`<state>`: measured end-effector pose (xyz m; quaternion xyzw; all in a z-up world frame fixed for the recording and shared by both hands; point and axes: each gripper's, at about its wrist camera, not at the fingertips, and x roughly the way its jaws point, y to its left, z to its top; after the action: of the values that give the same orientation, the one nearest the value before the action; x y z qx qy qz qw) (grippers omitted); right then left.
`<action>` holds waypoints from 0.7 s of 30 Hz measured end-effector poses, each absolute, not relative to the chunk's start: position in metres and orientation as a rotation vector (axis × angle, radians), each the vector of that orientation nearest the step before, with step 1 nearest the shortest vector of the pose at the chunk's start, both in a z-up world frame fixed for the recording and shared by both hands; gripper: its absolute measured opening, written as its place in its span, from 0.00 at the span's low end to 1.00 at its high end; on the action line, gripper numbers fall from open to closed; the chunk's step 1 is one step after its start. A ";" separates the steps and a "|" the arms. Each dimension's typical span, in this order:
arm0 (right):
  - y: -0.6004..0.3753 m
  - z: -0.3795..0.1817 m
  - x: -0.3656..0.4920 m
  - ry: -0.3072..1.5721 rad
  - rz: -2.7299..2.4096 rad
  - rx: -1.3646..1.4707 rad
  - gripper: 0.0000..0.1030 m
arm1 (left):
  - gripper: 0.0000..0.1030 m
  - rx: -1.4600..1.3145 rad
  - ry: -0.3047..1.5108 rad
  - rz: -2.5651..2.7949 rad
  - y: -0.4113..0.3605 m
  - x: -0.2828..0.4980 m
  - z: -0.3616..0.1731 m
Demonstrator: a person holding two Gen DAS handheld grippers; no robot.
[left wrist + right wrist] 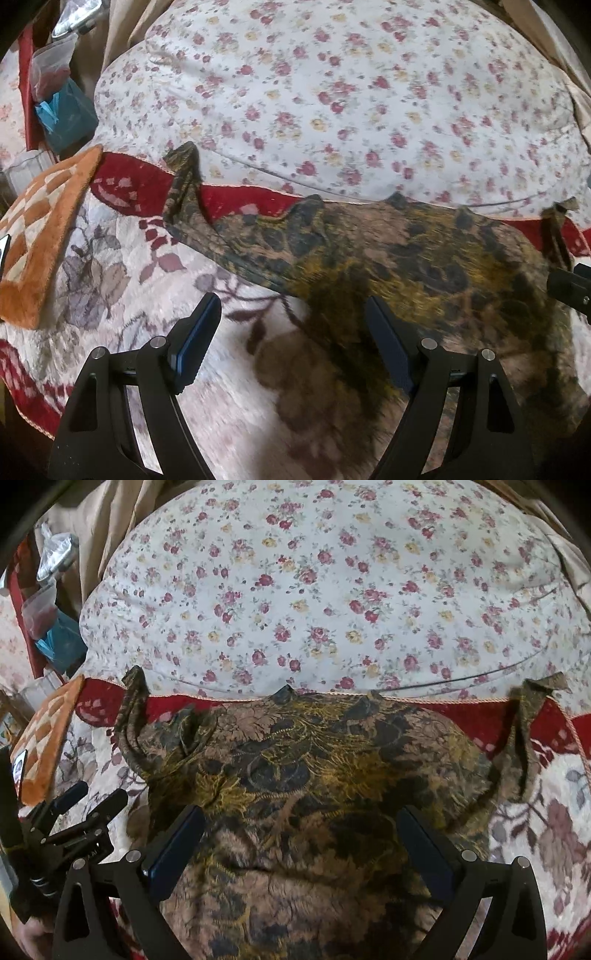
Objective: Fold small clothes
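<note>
Left wrist view: left tongs (291, 314) spread wide, nothing between the 2 fingers. They hover over the blanket (122, 273), which is white with a grey and red leaf pattern and a red border. The garment (388, 254), brown with dark and mustard floral print, lies flat on the blanket ahead and to the right. Its near edge runs under the right finger (388, 339); contact can't be judged, frame is blurred there. 1 thin strap (183, 177) sticks up at the garment's far left corner, reaching onto the flowered pillow (332, 92). The pillow lies just behind the garment, touching its far edge. An orange and cream checked cloth (40, 236) sits on the blanket at left, well apart from the garment. Part of the right tongs (570, 288) shows at the right edge, beside the garment's right side.

Right wrist view: right tongs (301, 840) also spread wide, holding nothing, directly above the garment (303, 760), which fills the frame centre. The garment lies spread, 2 straps at the far corners: left strap (131, 709) and right strap (528, 731), both reaching toward the pillow (314, 590). Left tongs (88, 801) visible low left, spread, over the blanket (546, 812) just beside the garment's left edge. Checked cloth (48, 746) at far left.
</note>
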<state>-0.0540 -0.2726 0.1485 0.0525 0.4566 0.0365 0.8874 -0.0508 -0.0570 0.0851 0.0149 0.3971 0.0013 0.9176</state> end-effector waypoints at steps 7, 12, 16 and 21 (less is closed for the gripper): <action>-0.253 0.135 -0.029 0.944 0.111 0.094 1.00 | 0.78 0.035 0.821 0.033 -0.043 -0.028 0.074; -0.232 0.128 -0.010 0.952 0.149 0.073 1.00 | 0.78 0.007 0.817 0.056 -0.029 -0.019 0.065; -0.214 0.123 0.002 0.956 0.183 0.062 1.00 | 0.78 -0.031 0.841 0.065 -0.017 -0.012 0.055; -0.190 0.114 0.020 0.970 0.222 0.039 1.00 | 0.78 -0.040 0.846 0.086 -0.005 -0.004 0.051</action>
<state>0.0201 -0.1901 0.1137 0.0187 0.4651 0.1066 0.8786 -0.0041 -0.0048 0.0510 -0.0192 0.4102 0.0419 0.9108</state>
